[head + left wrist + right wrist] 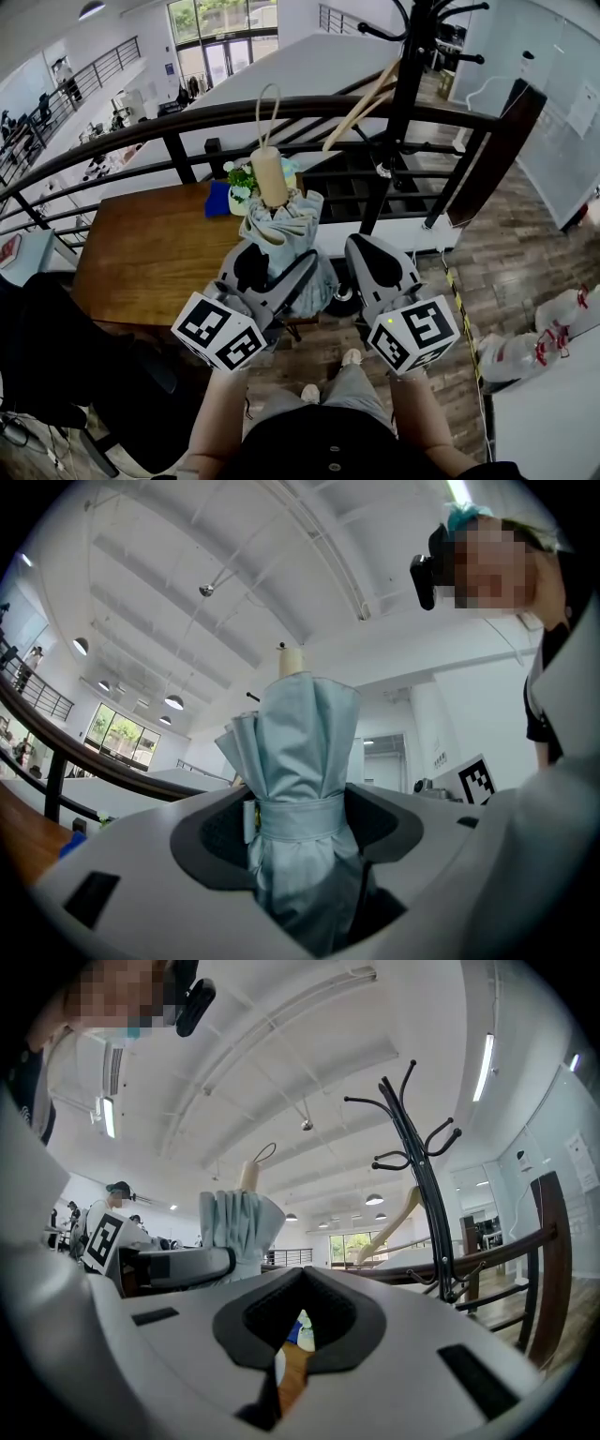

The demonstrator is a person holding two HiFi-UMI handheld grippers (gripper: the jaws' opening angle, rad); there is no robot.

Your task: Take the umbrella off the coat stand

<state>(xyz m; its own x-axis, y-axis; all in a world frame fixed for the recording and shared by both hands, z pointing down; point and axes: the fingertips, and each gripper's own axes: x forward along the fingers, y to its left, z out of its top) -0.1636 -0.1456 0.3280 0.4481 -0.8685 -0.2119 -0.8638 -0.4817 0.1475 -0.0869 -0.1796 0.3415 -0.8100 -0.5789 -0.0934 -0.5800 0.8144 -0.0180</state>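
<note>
Close in, the left gripper (298, 829) is clamped on the folded umbrella (305, 752). Its jaws press from both sides at the fabric tie band (300, 816) around the bundled canopy. The right gripper (296, 1333) sits just beside it with its jaws drawn together on nothing; only a thin slit shows between the pads.

The umbrella stands roughly upright in the left gripper, with its beige handle (270, 176) on top and a thin wrist loop (267, 112) rising from that. It hangs free in the air in front of the person, left of the coat stand (408, 84) and not touching it, so it looks to be already off its hook.

It is likely light, and the pale blue cloth is soft and will squash and slide under the pads. The stiff shaft inside is what the jaws really bear on. The banded middle is a fair place to hold, since the band keeps the folds from slipping; the hard handle would be the firmer spot.

Beyond the grippers lies a wooden table (150, 253) with a small potted plant (242, 183) and a blue object (218, 199) at its far edge. Behind it runs a dark railing (141, 131). The black coat stand rises at the upper right with a wooden hanger (361, 108) on it.

By count there are two grippers and one each of the umbrella, coat stand, hanger, table and plant.
</note>
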